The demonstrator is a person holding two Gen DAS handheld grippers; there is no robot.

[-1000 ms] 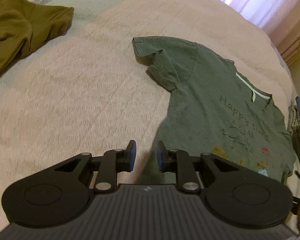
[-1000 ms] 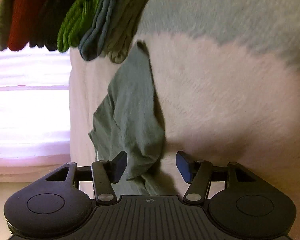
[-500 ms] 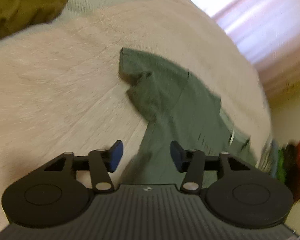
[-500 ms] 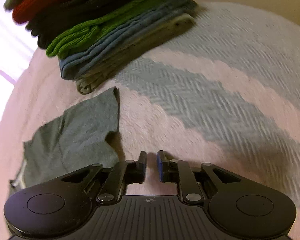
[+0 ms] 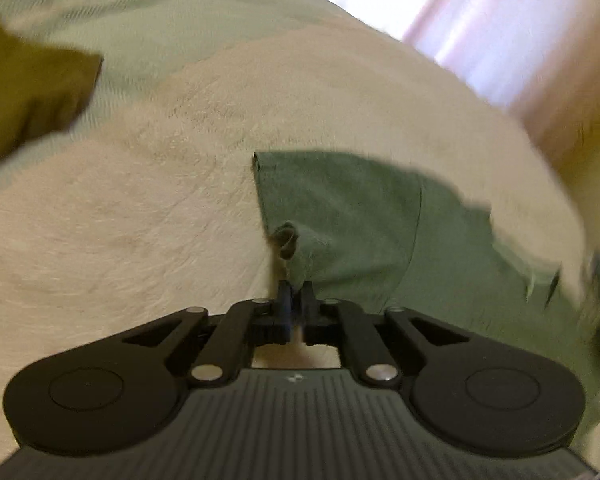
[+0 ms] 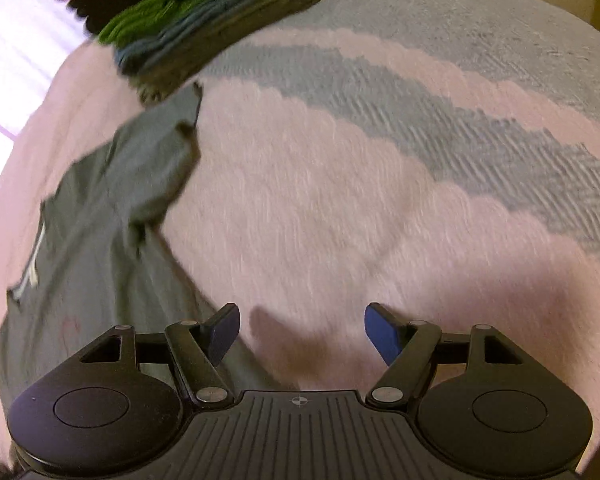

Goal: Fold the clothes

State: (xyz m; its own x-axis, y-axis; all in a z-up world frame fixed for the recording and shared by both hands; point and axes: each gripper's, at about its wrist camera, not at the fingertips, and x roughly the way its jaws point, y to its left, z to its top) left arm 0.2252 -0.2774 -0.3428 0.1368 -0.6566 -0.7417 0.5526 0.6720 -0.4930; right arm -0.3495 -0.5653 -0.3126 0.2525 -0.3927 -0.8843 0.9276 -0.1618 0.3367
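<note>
On one bed [image 6: 340, 208], one green shirt [image 5: 360, 216], perhaps claw-pinched [image 5: 296, 300].

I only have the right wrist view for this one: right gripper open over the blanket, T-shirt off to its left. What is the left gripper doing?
Observer: The left gripper is shut, pinching the T-shirt at its edge near the sleeve.
Operator: Is the cloth pulled up there?
Observer: It bunches into a small pucker just ahead of the gripper; the sleeve beyond lies flat on the blanket.
Operator: Anything else waiting to be folded?
Observer: Yes, an olive garment lies at the far left of the blanket, apart from the T-shirt.
</note>
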